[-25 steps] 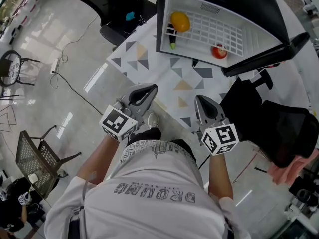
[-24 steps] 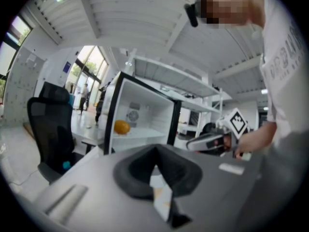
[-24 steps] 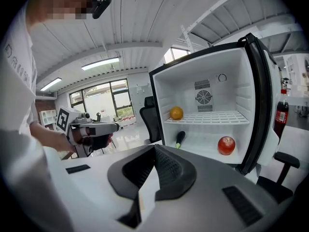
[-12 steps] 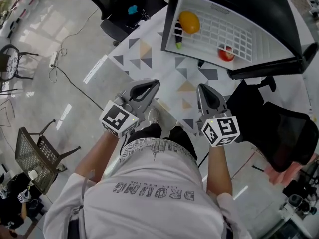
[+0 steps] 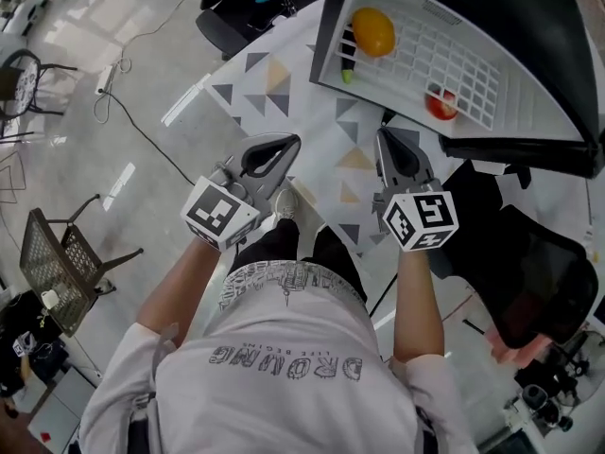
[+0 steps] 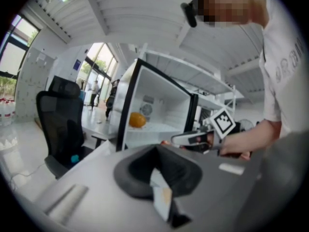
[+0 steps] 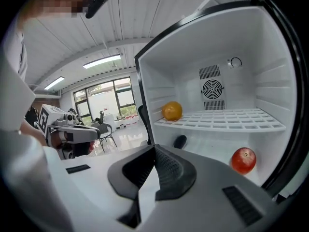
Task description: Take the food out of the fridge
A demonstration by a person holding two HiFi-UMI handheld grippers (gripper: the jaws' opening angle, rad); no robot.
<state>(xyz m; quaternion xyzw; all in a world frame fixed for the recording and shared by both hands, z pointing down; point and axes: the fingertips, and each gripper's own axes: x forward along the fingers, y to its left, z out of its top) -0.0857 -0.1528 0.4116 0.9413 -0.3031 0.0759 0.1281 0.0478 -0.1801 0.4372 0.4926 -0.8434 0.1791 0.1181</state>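
The open fridge (image 5: 326,26) stands on the table at the top right of the head view. On its wire shelf lies an orange (image 5: 373,32) (image 7: 172,111) (image 6: 137,120). A red apple (image 5: 441,105) (image 7: 243,160) and a dark long vegetable (image 5: 346,60) (image 7: 180,141) lie on the fridge floor. My right gripper (image 5: 383,135) (image 7: 154,149) is shut and empty, pointing at the fridge mouth just short of it. My left gripper (image 5: 291,142) (image 6: 155,148) is also shut and empty, to the left of the right one over the table edge.
The table (image 5: 274,83) has a white top with triangle patterns. A black office chair (image 5: 529,272) stands right of me below the fridge door, another one (image 6: 60,124) beyond the table's left. A mesh chair (image 5: 57,263) and a floor cable (image 5: 142,130) are at my left.
Both grippers have moved forward toward the fridge, the right one further. The fridge now sits closer to them in the head view. Both stay shut.
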